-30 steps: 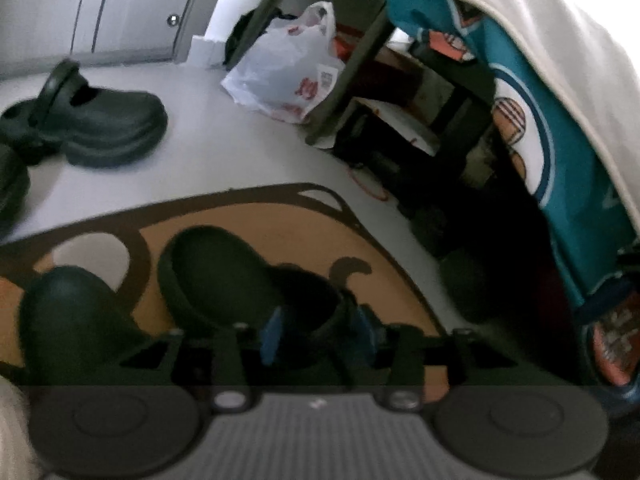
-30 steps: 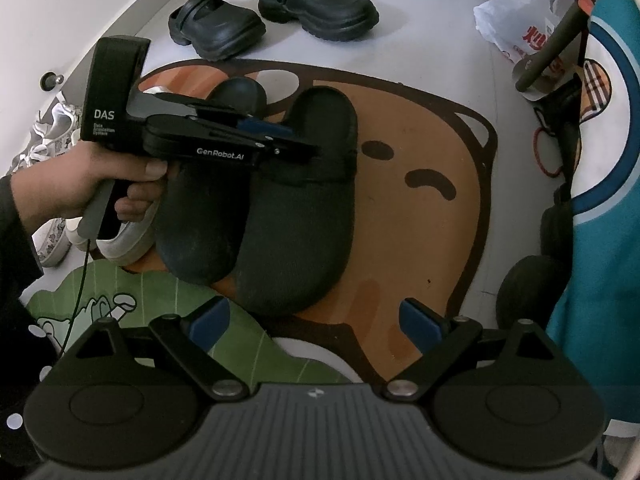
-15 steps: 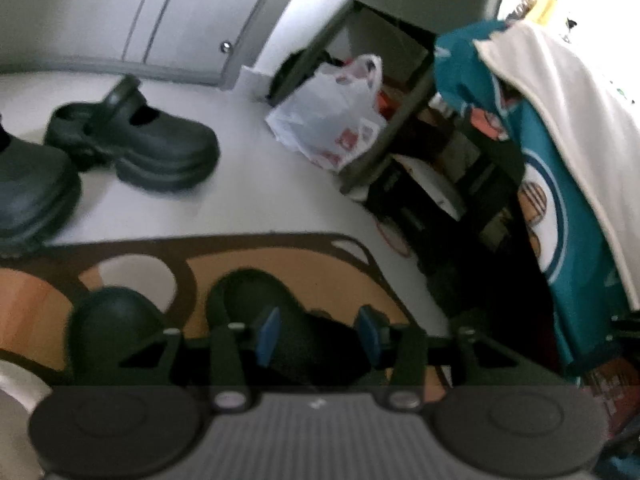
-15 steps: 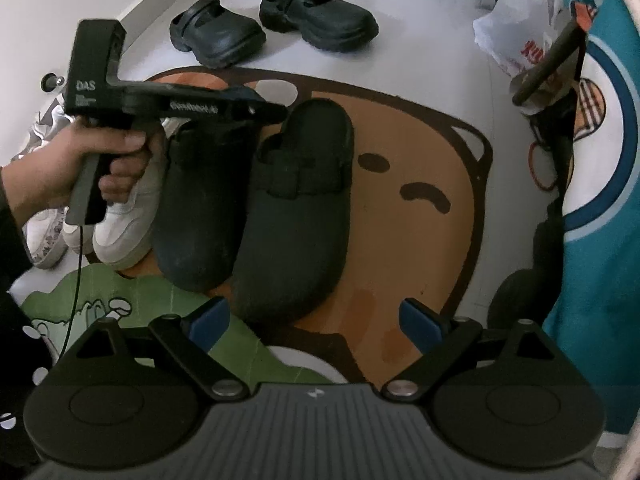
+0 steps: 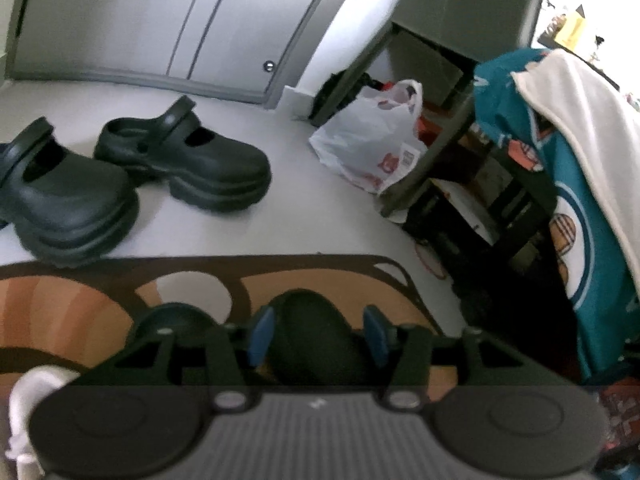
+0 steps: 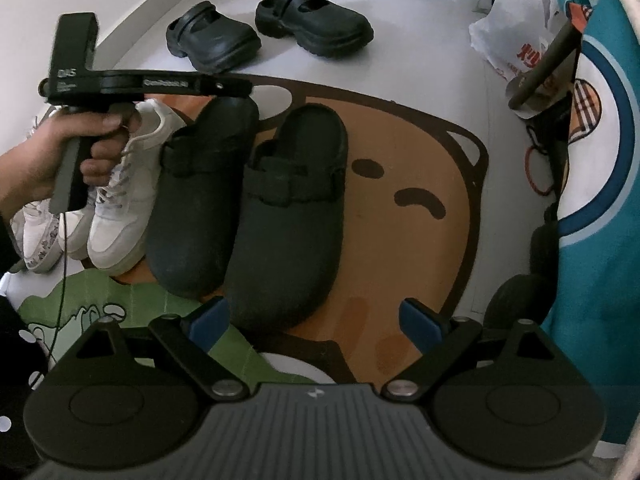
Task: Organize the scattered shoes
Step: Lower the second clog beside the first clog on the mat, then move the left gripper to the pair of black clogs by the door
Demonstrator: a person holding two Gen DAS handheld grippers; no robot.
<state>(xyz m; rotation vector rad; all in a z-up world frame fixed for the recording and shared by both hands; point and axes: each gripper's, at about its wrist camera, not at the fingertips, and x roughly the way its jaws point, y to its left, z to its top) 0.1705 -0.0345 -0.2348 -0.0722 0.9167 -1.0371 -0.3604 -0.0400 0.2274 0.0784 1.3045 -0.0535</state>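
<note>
Since a second ago the left gripper (image 6: 240, 87) has lifted off the two dark clogs and drawn away toward the bare floor, its jaws having just been opening with nothing pressed between the pads; in the left wrist view the toe of one clog (image 5: 316, 336) shows in the gap below, untouched. Seen from the right wrist view, it now hangs level over the toe of the left clog (image 6: 204, 196), held by the person's left hand (image 6: 76, 148).

Nearest the right gripper (image 6: 316, 318), whose blue pads stand wide apart and hold nothing, the right clog (image 6: 292, 216) lies directly ahead between the fingers' lines, heel toward the gripper. Both clogs sit side by side, touching, on the brown cartoon-face mat (image 6: 420, 240). Just left of them are two white sneakers (image 6: 124, 200), partly under the left hand, and a green mat (image 6: 104, 300) sits at the near left.

Farther ahead, past the mat's edge on the pale floor (image 6: 420, 60), a pair of black chunky strap clogs (image 6: 312, 20) stands apart at an angle to each other. Far right ahead lies a white plastic bag (image 6: 516, 28), with a teal printed cloth (image 6: 592, 240) hanging along the right side.
</note>
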